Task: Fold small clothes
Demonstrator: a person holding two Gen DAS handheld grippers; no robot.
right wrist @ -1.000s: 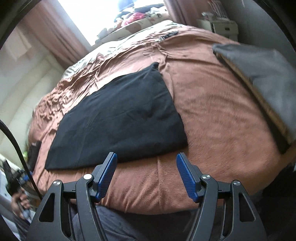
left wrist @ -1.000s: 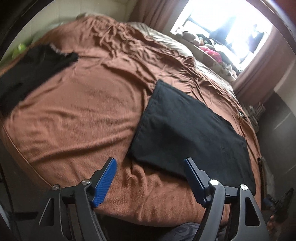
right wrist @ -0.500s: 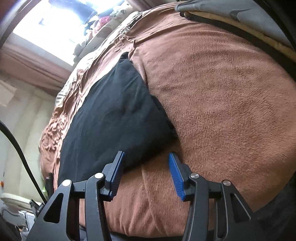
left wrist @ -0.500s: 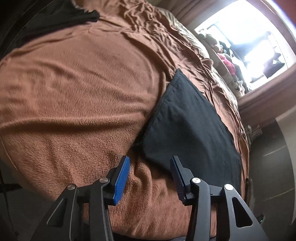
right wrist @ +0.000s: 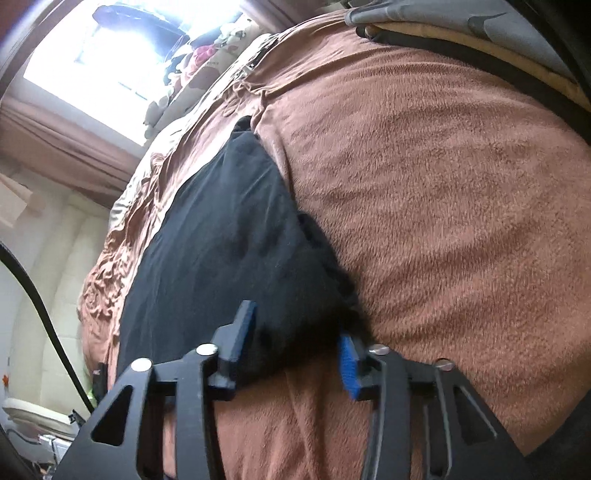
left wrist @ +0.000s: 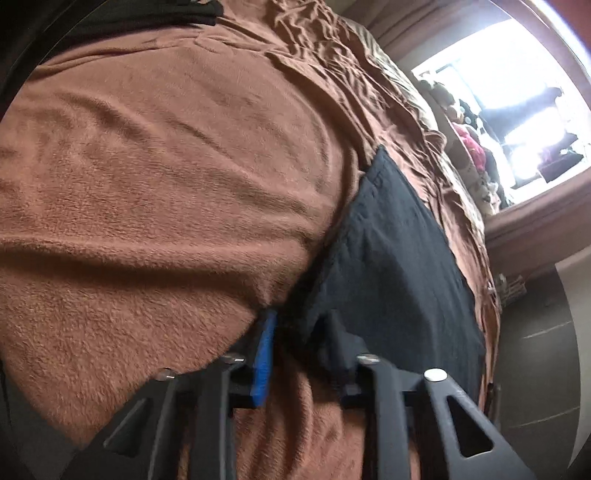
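Left wrist view: the left gripper (left wrist: 301,354) is being pressed into the brown blanket (left wrist: 166,184) on the bed, its jaws parted around the near left corner of the folded black garment (left wrist: 399,280), not yet clamped on it. The garment is being shown lying flat on the blanket, stretching toward the window (left wrist: 517,103). In the right wrist view, the right gripper (right wrist: 295,347) is being held open astride the garment's (right wrist: 229,236) near right corner, cloth lying between its blue pads (right wrist: 347,365). Grey bedding (right wrist: 461,18) is lying at the far edge.
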